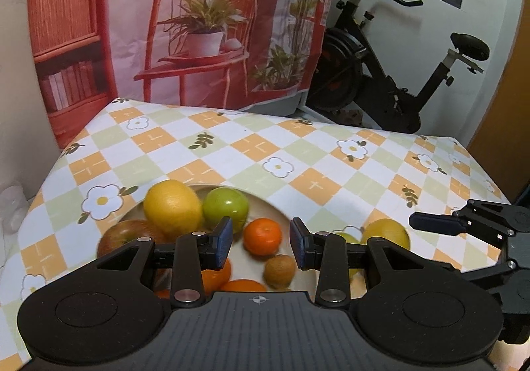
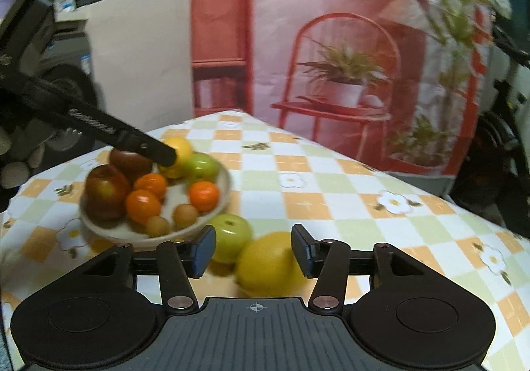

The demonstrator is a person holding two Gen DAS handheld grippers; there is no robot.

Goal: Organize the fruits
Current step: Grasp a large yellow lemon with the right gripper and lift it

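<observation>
A beige plate (image 1: 270,203) holds a lemon (image 1: 172,207), a green apple (image 1: 225,208), a red apple (image 1: 129,235), a mandarin (image 1: 262,236), a kiwi (image 1: 279,271) and more oranges. My left gripper (image 1: 261,243) hovers open above the plate with nothing between its pads. In the right wrist view a second lemon (image 2: 268,265) and a second green apple (image 2: 230,238) lie on the cloth just right of the plate (image 2: 223,195). My right gripper (image 2: 253,250) is open over that lemon, its pads not pressing on it.
The table wears a checked flower tablecloth (image 1: 298,152). A printed backdrop (image 1: 205,23) hangs behind it and an exercise bike (image 1: 381,72) stands at the back right. One finger (image 1: 434,223) of the right gripper reaches in at the right of the left wrist view.
</observation>
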